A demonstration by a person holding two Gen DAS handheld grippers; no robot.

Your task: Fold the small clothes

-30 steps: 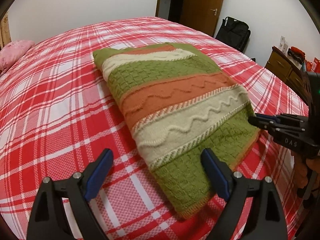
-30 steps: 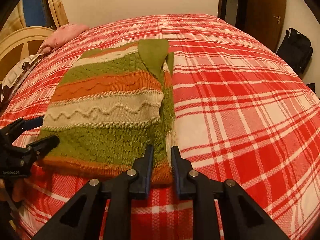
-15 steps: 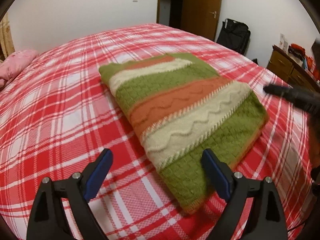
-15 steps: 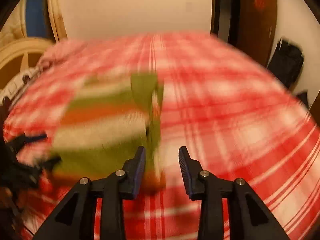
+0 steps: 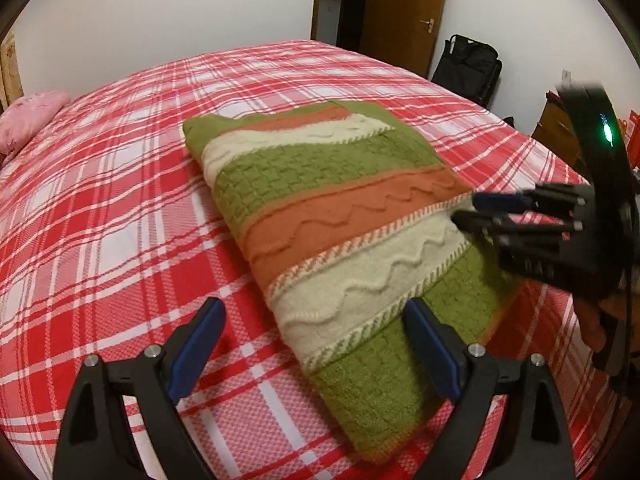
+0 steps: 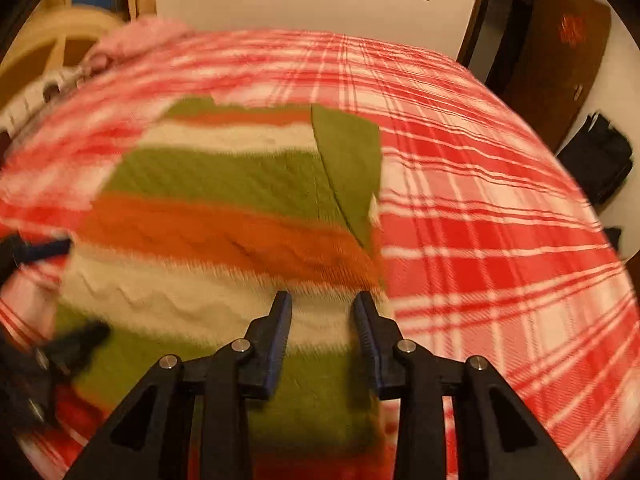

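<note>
Folded striped sweater (image 5: 340,220) lying flat on the plaid bed (image 5: 120,208). Left tongs (image 5: 316,344), spread wide and holding nothing, hover at its near corner; right tongs (image 6: 322,320), partly open and empty, hang over its cream band.

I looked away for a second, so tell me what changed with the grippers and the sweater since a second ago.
The right gripper let go of the sweater's near hem: its jaws were nearly shut there and now stand open. It has moved forward over the cream stripe. The left gripper stayed wide open and empty at the near corner, backing off slightly. The sweater still lies folded on the plaid bedspread.
</note>
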